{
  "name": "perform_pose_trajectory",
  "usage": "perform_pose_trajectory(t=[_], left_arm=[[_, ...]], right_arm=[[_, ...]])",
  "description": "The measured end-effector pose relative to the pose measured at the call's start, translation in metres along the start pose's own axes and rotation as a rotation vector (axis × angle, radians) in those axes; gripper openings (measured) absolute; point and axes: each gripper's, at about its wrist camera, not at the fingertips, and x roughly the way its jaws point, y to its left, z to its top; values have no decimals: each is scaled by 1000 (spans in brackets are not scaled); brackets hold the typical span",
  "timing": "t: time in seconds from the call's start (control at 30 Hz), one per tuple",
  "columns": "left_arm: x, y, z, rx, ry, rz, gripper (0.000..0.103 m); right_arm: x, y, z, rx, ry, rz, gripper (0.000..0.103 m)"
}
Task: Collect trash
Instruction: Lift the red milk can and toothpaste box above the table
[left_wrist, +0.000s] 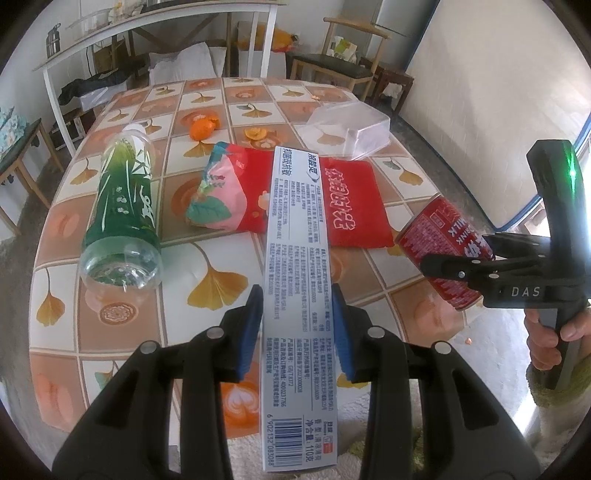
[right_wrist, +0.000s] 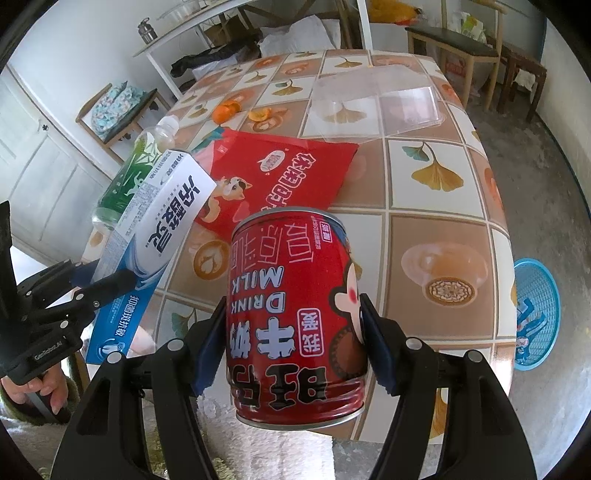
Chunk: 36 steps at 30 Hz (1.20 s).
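Ginkgo-pattern tablecloth table (left_wrist: 236, 284): green plastic bottle (left_wrist: 122, 206), red snack bag (right_wrist: 280, 173), orange peels (left_wrist: 203, 127) left. Left gripper (left_wrist: 297, 325) clamps long white toothpaste box (left_wrist: 295, 295); right gripper (right_wrist: 295, 343) clamps red milk can (right_wrist: 295, 314). Blue basket (right_wrist: 535, 314) waiting.

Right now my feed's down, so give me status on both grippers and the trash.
Left gripper shut on toothpaste box. Right gripper shut on red milk can. Bottle, red packet on table. Nothing blocking.

Both looking down from close above the near table (left_wrist: 221, 254) edge, side by side, sharing the red bag (right_wrist: 280, 173).
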Motion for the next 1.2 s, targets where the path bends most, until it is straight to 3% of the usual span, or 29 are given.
perform_pose_trajectory(t=[0.6, 1.2], left_arm=[[-24, -1, -3, -39, -104, -39, 34], [-39, 5, -6, -54, -153, -73, 34]], right_arm=[[-26, 1, 8, 59, -22, 71, 65], [-39, 13, 17, 100, -48, 85, 65]])
